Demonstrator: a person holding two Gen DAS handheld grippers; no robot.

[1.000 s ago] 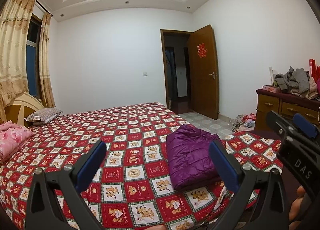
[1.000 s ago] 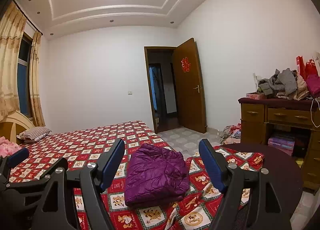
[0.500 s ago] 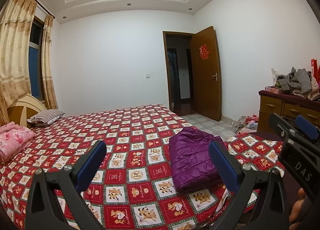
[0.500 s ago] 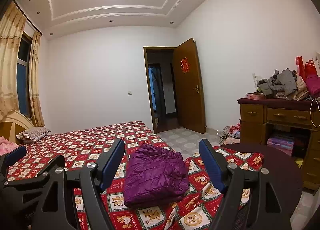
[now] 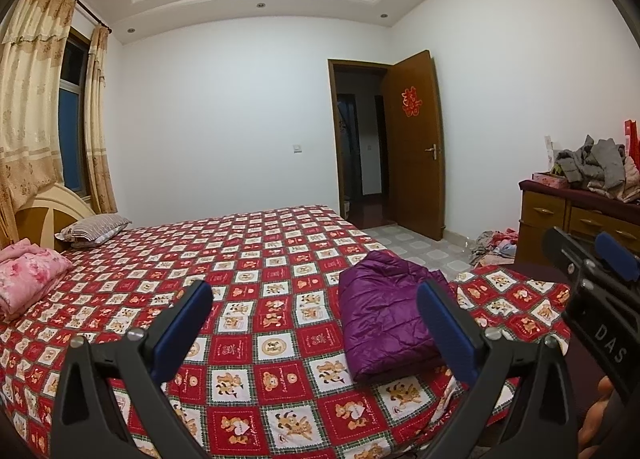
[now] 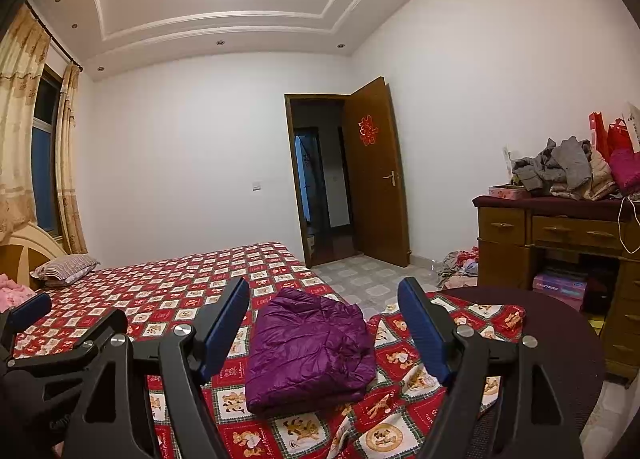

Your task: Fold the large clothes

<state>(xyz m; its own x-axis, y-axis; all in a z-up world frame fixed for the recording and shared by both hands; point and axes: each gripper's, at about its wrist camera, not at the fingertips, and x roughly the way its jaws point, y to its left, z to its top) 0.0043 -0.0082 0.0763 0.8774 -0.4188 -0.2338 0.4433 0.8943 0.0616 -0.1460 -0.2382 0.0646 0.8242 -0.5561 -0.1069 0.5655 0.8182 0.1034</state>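
Purple jacket (image 6: 308, 351) lies folded on bed (image 5: 256, 259), just ahead of right claw (image 6: 324, 327), right of left claw (image 5: 316, 319); both wide, empty. Fold looks finished; next likely another garment

Very little is changing. In the left wrist view, the folded purple quilted jacket (image 5: 384, 319) and the open brown wooden door (image 5: 416, 147) are sliding slightly rightward in frame as the left hand-held gripper (image 5: 312, 291) is drifting faintly. In the right wrist view, its blue fingertip (image 6: 30, 311) is edging toward the left border.
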